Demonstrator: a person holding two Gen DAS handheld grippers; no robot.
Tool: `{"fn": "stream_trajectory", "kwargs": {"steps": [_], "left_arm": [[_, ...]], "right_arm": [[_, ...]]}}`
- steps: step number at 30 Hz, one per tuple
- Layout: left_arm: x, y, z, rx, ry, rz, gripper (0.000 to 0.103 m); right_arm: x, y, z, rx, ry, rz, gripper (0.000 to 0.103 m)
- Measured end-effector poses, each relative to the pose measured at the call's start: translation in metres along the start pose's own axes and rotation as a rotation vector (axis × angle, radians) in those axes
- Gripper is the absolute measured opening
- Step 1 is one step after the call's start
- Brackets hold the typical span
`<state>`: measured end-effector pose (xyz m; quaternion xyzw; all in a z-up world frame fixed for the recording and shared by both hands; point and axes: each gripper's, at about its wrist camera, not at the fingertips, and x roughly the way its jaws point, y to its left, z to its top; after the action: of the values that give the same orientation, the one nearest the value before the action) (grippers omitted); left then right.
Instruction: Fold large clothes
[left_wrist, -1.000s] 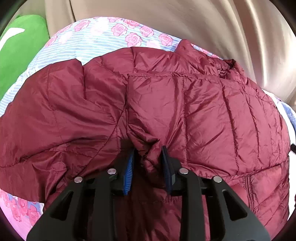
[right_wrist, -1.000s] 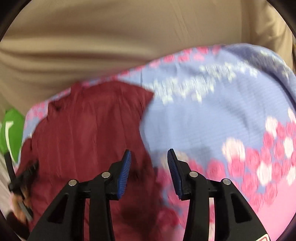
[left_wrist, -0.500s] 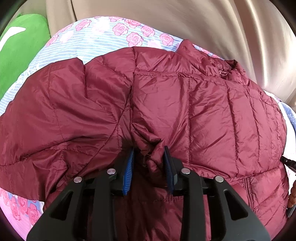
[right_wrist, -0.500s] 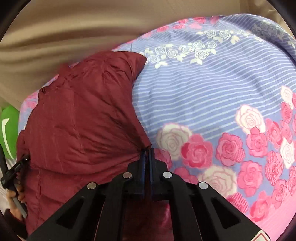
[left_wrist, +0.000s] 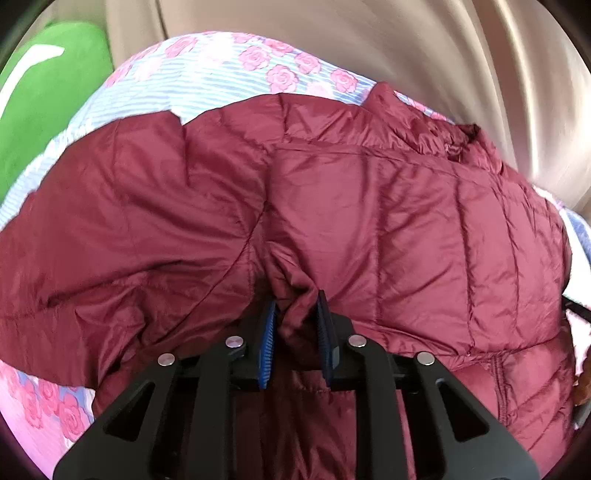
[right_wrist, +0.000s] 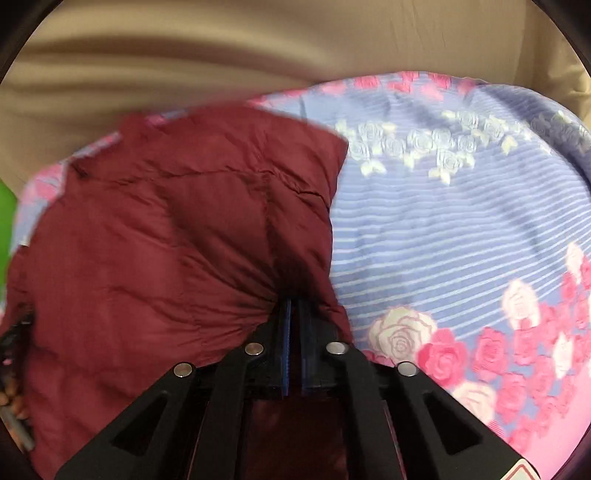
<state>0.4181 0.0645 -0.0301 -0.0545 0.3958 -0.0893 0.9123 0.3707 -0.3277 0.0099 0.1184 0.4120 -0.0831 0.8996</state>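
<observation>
Left wrist view: maroon puffer jacket (left_wrist: 369, 221) spread across the floral bedsheet (left_wrist: 221, 74), both grippers gripping its near edge.
Left gripper (left_wrist: 295, 328) fingers have just been closing on a bunched fold at lower centre; right gripper (right_wrist: 294, 332) fingers are together on the jacket's lower right edge, its bulk running up-left.

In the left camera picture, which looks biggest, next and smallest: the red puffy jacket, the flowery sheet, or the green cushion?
1. Red puffy jacket: fills most of the picture, though it lies nearest the camera.
2. Flowery sheet: only strips show around the jacket.
3. Green cushion: looks smallest, but the picture edge cuts it off.
</observation>
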Motion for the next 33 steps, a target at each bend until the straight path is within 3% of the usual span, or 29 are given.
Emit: {"fn": "stream_trajectory", "kwargs": {"steps": [3, 7, 10, 14, 16, 17, 19, 22, 30, 33], "left_arm": [[0.001, 0.004, 0.001, -0.021, 0.006, -0.011, 0.016], [0.001, 0.002, 0.001, -0.016, 0.006, 0.001, 0.016], [0.000, 0.003, 0.000, -0.022, 0.005, -0.007, 0.016], [-0.012, 0.017, -0.006, -0.072, 0.005, -0.044, 0.016], [-0.032, 0.034, -0.017, -0.124, -0.003, -0.088, 0.023], [-0.048, 0.049, -0.024, -0.157, -0.015, -0.094, 0.029], [-0.075, 0.079, -0.036, -0.219, -0.059, -0.102, 0.055], [-0.110, 0.138, -0.051, -0.338, -0.106, -0.041, 0.069], [-0.166, 0.342, -0.091, -0.801, -0.166, 0.179, 0.072], [-0.172, 0.387, -0.099, -0.878, -0.200, 0.205, 0.072]], "right_arm": [[-0.008, 0.012, 0.003, -0.031, 0.003, -0.050, 0.002], [-0.031, 0.021, 0.006, -0.041, -0.049, -0.013, 0.004], [-0.008, 0.018, 0.000, -0.071, 0.020, -0.061, 0.006], [-0.022, 0.013, -0.004, -0.011, 0.026, -0.041, 0.008], [-0.043, 0.015, -0.012, -0.001, 0.013, -0.001, 0.012], [-0.054, 0.017, -0.017, -0.006, 0.002, 0.017, 0.016], [-0.079, 0.023, -0.035, -0.031, -0.018, 0.057, 0.024], [-0.107, 0.036, -0.069, -0.080, -0.032, 0.100, 0.028], [-0.124, 0.054, -0.140, -0.097, 0.021, 0.177, 0.034], [-0.124, 0.059, -0.156, -0.126, 0.007, 0.151, 0.039]]}}
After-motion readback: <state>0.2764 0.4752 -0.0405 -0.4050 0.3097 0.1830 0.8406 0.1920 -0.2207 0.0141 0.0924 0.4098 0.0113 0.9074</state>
